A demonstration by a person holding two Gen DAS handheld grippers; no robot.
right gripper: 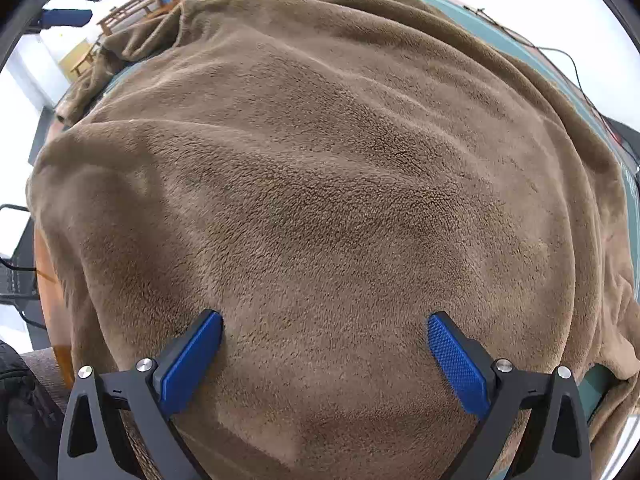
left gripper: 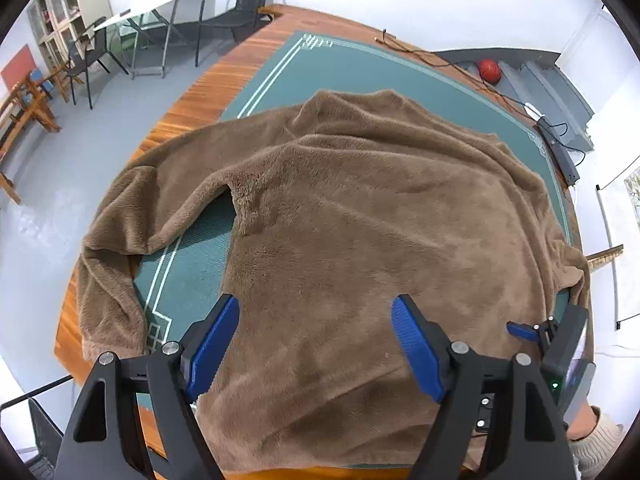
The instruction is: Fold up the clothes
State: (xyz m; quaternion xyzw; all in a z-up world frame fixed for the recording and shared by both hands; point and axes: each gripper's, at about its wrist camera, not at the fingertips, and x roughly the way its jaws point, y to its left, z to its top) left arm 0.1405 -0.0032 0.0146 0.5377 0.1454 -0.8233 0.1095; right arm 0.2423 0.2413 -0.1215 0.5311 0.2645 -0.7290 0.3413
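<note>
My brown fleece sweater [left gripper: 360,216] lies spread flat on the bench [left gripper: 224,76], a wooden top covered by a green mat [left gripper: 352,64] with pale border lines, one sleeve [left gripper: 120,216] trailing over its left edge. My left tool [left gripper: 316,320] and right tool [right gripper: 325,328] both hang above the fleece with jaws wide and nothing between them. Around the bench I see a grey floor [left gripper: 52,216], black chairs [left gripper: 236,4], a shelf unit [left gripper: 60,12], a cable [left gripper: 472,76] and an orange ball [left gripper: 489,70].
</note>
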